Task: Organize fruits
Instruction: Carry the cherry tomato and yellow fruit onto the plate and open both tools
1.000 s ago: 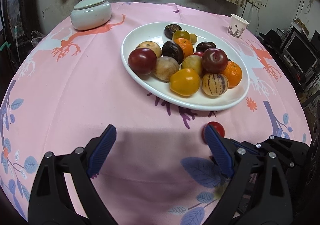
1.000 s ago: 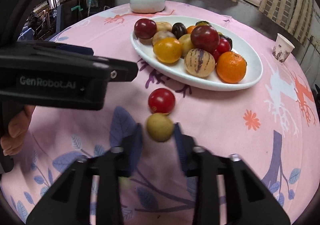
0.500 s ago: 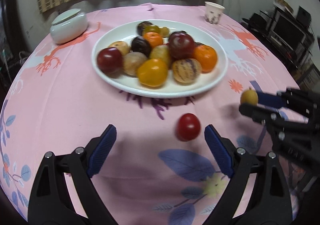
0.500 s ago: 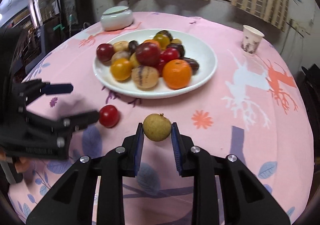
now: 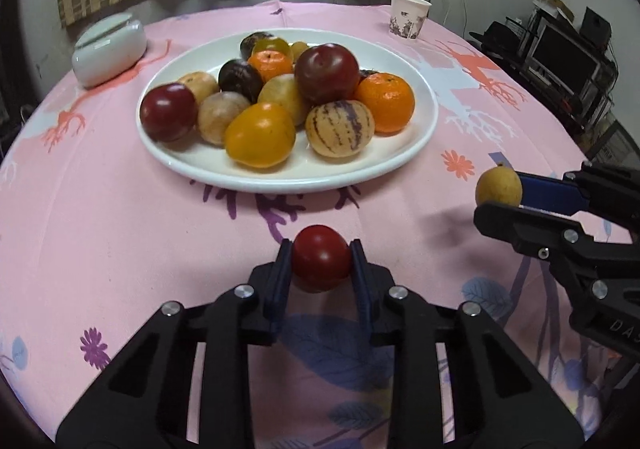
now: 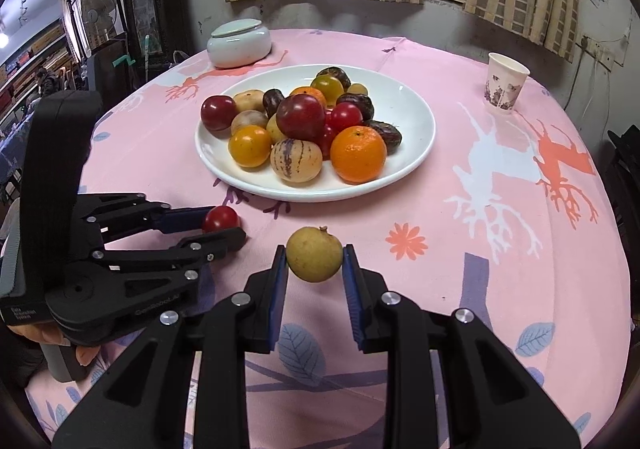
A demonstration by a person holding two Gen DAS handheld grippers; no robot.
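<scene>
A small red tomato (image 5: 321, 258) sits on the pink tablecloth just in front of the white plate (image 5: 404, 165), and my left gripper (image 5: 320, 263) is shut on it, both pads pressed to its sides. The right wrist view shows the same tomato (image 6: 220, 218) between the left gripper's fingers. My right gripper (image 6: 314, 261) is shut on a small yellow-brown round fruit (image 6: 314, 254), held above the cloth; in the left wrist view that fruit (image 5: 498, 187) hangs at the right. The plate (image 6: 416, 165) holds several fruits: oranges, plums, a striped melon-like fruit.
A white lidded jar (image 5: 109, 50) stands at the back left of the round table. A paper cup (image 5: 409, 14) stands at the back right. A hand (image 6: 52, 337) grips the left tool at the lower left. Dark furniture and shelves lie beyond the table's right edge.
My left gripper moved up to the red tomato and shut on it. My right gripper lifted the yellow-brown fruit off the cloth and then held still.
</scene>
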